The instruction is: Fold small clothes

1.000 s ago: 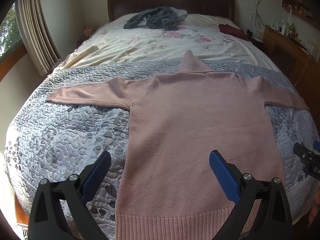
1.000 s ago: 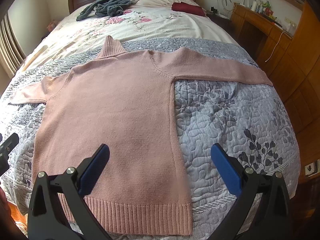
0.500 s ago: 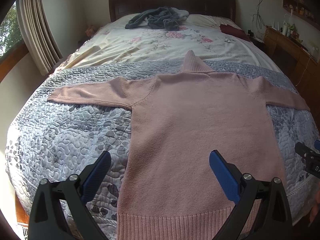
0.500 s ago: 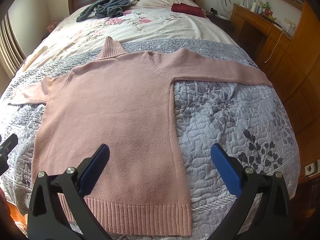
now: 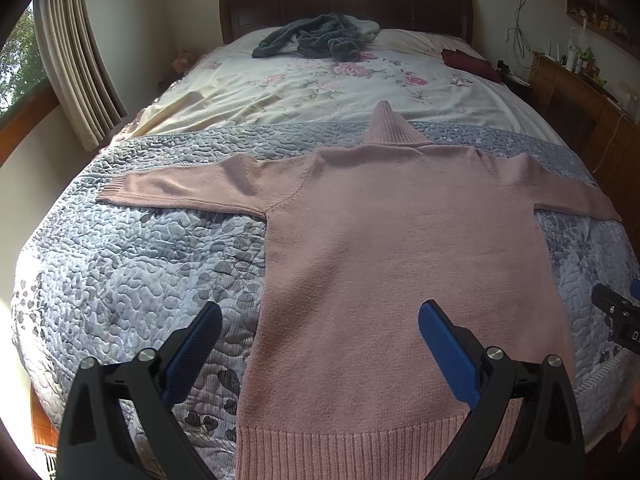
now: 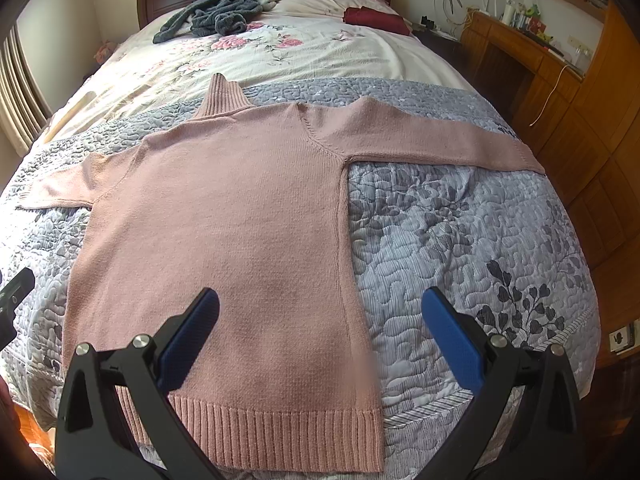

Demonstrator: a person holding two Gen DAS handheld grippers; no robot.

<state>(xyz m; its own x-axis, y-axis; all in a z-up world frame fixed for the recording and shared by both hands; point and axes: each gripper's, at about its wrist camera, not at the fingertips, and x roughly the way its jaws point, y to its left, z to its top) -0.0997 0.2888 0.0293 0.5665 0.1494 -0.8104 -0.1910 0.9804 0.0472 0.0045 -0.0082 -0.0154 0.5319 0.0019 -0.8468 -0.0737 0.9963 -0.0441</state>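
My left gripper (image 5: 320, 344) hovers with fingers spread wide, empty, over the hem of the pink knit sweater (image 5: 400, 264), which lies flat, sleeves out, on the grey quilted bedspread (image 5: 140, 272). Beyond its ribbed collar a rumpled dark garment (image 5: 312, 40) lies near the headboard. My right gripper (image 6: 320, 328) hovers likewise wide open and empty; a wooden desk (image 6: 520, 48) stands beside the bed.

Two foot-end views (side by side) toward the headboard (image 5: 344, 4).

Bed (image 5: 120, 264) with grey quilt, pink sweater (image 5: 400, 264) spread flat, dark garment (image 5: 312, 38) near headboard
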